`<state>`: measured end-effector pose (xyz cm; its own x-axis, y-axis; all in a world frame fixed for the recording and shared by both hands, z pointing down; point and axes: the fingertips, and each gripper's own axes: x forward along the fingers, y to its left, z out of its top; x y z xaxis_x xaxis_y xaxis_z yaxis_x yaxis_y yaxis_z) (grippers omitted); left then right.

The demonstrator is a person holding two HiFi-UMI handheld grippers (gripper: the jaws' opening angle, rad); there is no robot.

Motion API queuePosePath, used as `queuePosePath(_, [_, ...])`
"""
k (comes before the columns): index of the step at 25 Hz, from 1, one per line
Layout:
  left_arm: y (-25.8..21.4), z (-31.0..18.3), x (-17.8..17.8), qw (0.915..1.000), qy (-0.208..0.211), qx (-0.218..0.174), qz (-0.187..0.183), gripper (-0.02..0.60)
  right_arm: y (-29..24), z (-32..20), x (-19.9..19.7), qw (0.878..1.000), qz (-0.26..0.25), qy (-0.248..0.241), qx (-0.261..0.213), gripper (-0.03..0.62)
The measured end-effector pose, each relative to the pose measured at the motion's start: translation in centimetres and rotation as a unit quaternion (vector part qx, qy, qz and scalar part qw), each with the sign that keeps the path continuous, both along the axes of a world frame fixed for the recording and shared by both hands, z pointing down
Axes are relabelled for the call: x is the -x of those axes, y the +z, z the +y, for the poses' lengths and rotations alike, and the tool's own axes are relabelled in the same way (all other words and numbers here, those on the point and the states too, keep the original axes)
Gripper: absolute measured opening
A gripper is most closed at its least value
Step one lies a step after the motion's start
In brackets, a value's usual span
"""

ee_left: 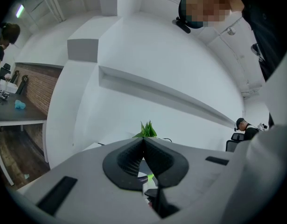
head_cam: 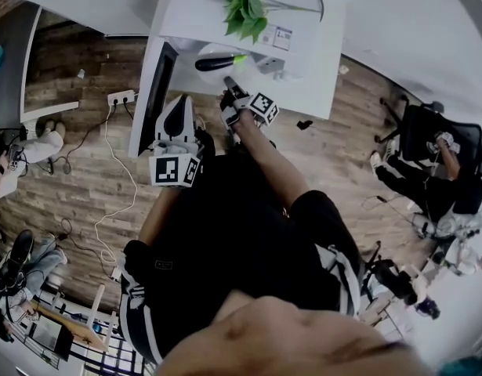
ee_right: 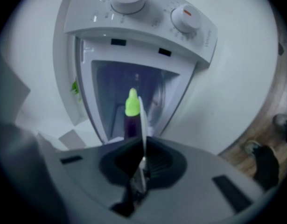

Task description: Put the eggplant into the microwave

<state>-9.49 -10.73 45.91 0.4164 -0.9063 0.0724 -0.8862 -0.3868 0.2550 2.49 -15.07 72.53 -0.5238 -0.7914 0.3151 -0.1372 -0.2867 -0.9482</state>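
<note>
Your right gripper (ee_right: 142, 160) pinches the rim of a white plate (ee_right: 142, 118) with the eggplant (ee_right: 130, 118) lying on it, at the mouth of the open microwave (ee_right: 148, 27) — it seems not fully inside yet. Your left gripper (ee_left: 144, 146) has its fingers pressed together, empty. What is left — slide the plate in and let go.

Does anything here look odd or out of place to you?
Nothing is spilled or broken. The one odd sight: the eggplant rides on a white plate that the right gripper pinches only by its rim, before the open microwave.
</note>
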Motion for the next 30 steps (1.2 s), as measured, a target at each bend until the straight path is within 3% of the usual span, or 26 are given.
queuePosePath(18, [0.3, -1.1, 0.8, 0.9999, 0.008, 0.005, -0.004, 0.032, 2.8, -4.5, -0.9, 0.998, -0.012, 0.055, -0.013, 0.04])
queuePosePath(30, [0.8, -1.5, 1.6, 0.9999, 0.008, 0.013, -0.004, 0.032, 5.2, -5.4, -1.0, 0.997, -0.017, 0.078, 0.013, 0.04])
